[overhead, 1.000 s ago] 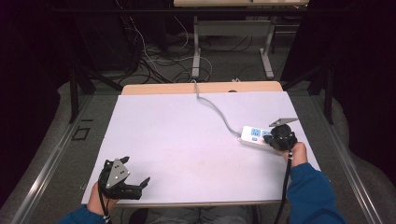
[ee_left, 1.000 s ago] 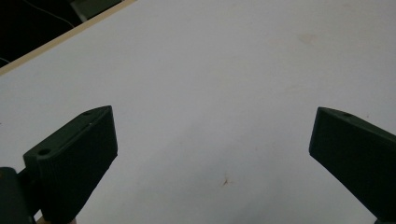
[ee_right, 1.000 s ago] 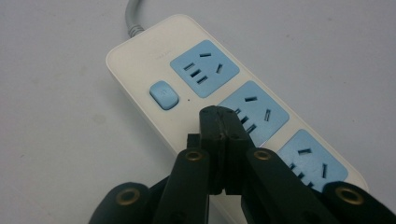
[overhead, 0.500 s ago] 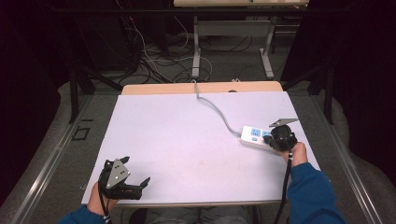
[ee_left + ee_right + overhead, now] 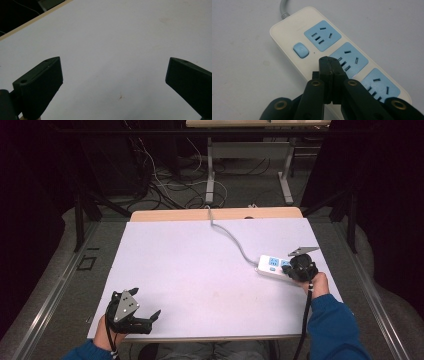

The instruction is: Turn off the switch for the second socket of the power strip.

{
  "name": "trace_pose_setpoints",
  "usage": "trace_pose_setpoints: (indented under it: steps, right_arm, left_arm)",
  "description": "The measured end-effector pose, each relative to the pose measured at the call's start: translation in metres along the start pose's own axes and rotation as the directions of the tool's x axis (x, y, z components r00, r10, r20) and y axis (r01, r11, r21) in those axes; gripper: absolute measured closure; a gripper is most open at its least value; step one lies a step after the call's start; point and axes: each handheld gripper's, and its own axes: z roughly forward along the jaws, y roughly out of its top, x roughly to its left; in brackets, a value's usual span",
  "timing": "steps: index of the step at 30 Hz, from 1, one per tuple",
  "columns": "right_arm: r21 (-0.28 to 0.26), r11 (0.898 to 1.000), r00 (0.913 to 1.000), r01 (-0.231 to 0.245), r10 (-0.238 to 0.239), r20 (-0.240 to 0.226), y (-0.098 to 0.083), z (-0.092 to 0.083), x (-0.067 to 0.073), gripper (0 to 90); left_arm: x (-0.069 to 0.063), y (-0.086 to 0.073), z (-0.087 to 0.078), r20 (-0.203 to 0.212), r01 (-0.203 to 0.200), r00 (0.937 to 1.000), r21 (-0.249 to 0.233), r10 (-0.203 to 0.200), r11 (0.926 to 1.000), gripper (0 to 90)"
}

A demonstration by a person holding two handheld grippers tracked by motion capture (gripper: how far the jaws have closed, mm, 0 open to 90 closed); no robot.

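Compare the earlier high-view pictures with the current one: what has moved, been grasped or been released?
Nothing visibly changed. The right tongs stay shut over the power strip, the left tongs stay open near the table's front edge, and the strip lies where it was.

White power strip (image 5: 297, 32) — table's right

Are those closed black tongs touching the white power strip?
Cannot tell: in the right gripper view the tongs overlap the white power strip, hiding any gap.
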Motion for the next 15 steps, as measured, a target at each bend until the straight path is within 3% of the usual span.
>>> trace_pose_setpoints:
  steps: [15]
  right_arm:
    - [-0.007, 1.000, 1.0000, -0.009, 0.009, -0.003, -0.0019, 0.0008, -0.0005, 90.0]
  left_arm:
    - [-0.0003, 0.0000, -0.0002, 0.000, 0.001, 1.0000, -0.001, -0.001, 1.0000, 1.2]
